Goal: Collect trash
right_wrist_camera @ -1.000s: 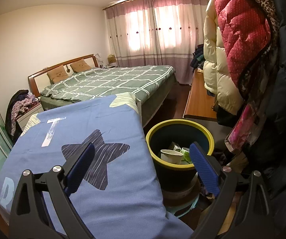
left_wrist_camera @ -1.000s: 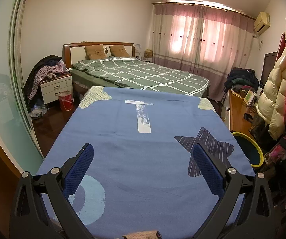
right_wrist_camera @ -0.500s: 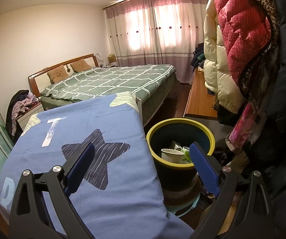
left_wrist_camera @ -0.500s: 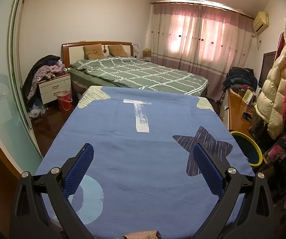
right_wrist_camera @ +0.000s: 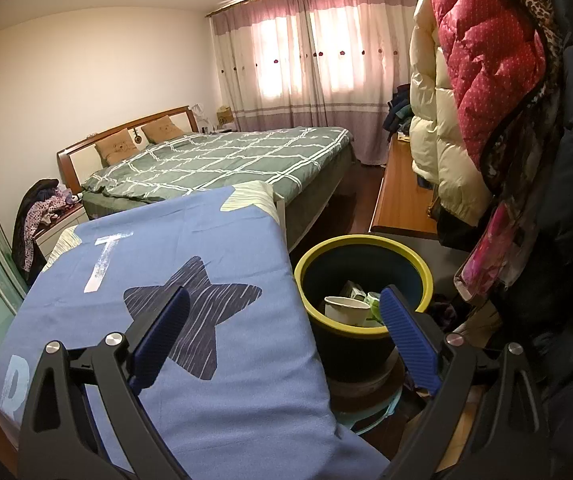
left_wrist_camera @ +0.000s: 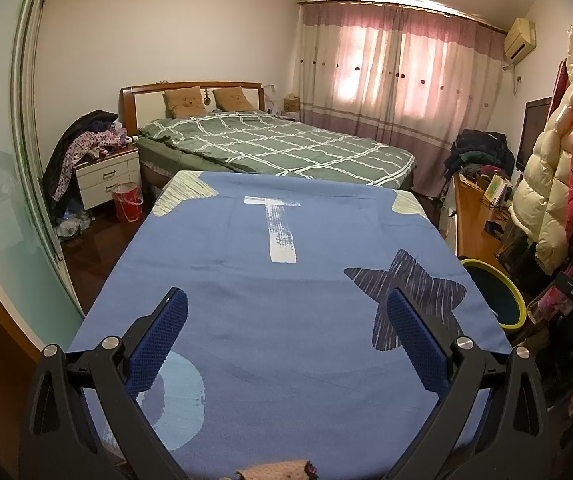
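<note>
the left wrist view looks level along the blue cloth (left_wrist_camera: 286,320) from its near end, close above it, facing the green bed (left_wrist_camera: 278,146) and the curtains (left_wrist_camera: 398,76) beyond. the right wrist view sits at the cloth's (right_wrist_camera: 190,304) near right corner, also close, angled a bit down and to the right, so the yellow-rimmed bin (right_wrist_camera: 366,276) beside the cloth lies just ahead. both views share the cloth with its dark star (left_wrist_camera: 410,300), the bed, the curtains and the bin (left_wrist_camera: 494,300), which in the left view shows only at the cloth's right edge.
</note>
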`<state>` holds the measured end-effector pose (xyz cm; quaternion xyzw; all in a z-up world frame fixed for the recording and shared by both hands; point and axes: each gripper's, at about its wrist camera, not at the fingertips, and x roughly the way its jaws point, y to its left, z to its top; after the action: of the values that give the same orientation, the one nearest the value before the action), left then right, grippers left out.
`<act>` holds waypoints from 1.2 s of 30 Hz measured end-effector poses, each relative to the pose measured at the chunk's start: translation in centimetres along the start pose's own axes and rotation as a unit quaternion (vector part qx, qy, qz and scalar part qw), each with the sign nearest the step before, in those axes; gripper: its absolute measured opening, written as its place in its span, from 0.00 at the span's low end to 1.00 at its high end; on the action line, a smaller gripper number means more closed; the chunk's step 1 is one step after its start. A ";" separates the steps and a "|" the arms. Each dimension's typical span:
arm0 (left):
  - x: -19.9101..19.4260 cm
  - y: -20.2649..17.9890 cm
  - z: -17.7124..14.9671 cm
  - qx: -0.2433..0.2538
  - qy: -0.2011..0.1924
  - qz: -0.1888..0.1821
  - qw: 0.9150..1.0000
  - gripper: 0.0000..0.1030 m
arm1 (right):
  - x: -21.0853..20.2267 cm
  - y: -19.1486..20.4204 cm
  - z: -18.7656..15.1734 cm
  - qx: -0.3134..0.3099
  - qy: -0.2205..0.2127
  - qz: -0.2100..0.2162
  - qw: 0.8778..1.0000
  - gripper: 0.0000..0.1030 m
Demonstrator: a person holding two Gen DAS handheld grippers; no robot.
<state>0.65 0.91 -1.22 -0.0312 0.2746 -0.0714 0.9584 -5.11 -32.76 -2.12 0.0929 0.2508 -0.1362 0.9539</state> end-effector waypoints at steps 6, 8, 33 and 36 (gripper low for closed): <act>0.1 0.2 -0.1 0.001 0.001 0.004 1.000 0.95 | 0.1 0.1 -0.1 0.000 0.001 0.001 1.000 0.88; 0.1 0.1 -0.1 0.001 0.001 0.004 1.000 0.95 | 0.2 0.0 -0.1 0.000 0.002 0.001 1.000 0.88; 0.5 0.1 -0.2 0.003 0.003 0.000 1.000 0.95 | 0.4 0.1 -0.3 0.001 0.006 0.001 1.000 0.88; 0.6 0.1 -0.2 0.004 0.003 0.000 1.000 0.95 | 0.5 0.1 -0.3 0.001 0.007 0.002 1.000 0.88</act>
<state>1.02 0.90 -1.72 -0.0268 0.2769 -0.0724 0.9578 -4.85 -32.71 -2.63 0.0956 0.2569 -0.1343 0.9523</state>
